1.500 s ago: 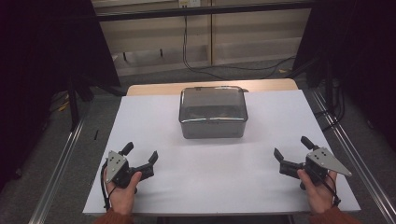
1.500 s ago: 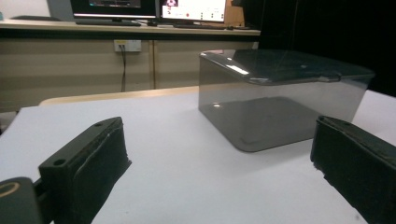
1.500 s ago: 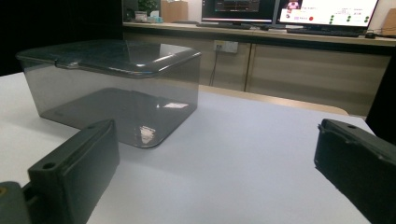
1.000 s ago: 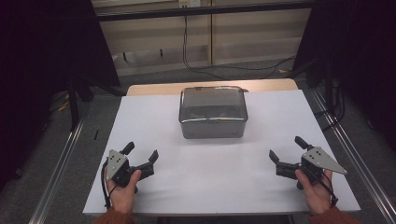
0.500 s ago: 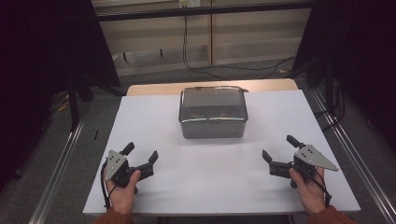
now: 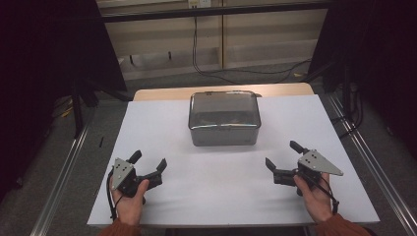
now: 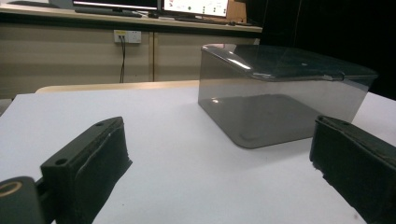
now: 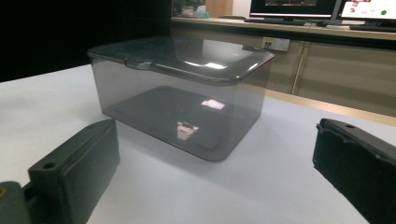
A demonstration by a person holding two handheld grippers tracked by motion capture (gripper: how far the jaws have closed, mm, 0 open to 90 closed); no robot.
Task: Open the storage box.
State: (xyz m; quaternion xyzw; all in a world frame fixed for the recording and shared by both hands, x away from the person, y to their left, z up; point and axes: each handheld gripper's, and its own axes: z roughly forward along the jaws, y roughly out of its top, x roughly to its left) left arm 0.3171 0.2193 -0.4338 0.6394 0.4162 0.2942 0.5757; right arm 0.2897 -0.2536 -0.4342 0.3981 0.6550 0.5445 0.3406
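White table (image 6: pixel 196 128), both grippers' jaws wide, empty

The bench (image 6: pixel 162 132) is a rectangular surface covered by a plain white sheet; a strip of light wooden top shows along its far edge. One item rests directly on it: a smoke-grey translucent plastic box with a closed lid (image 6: pixel 224 118), standing upright at the centre of the far half.
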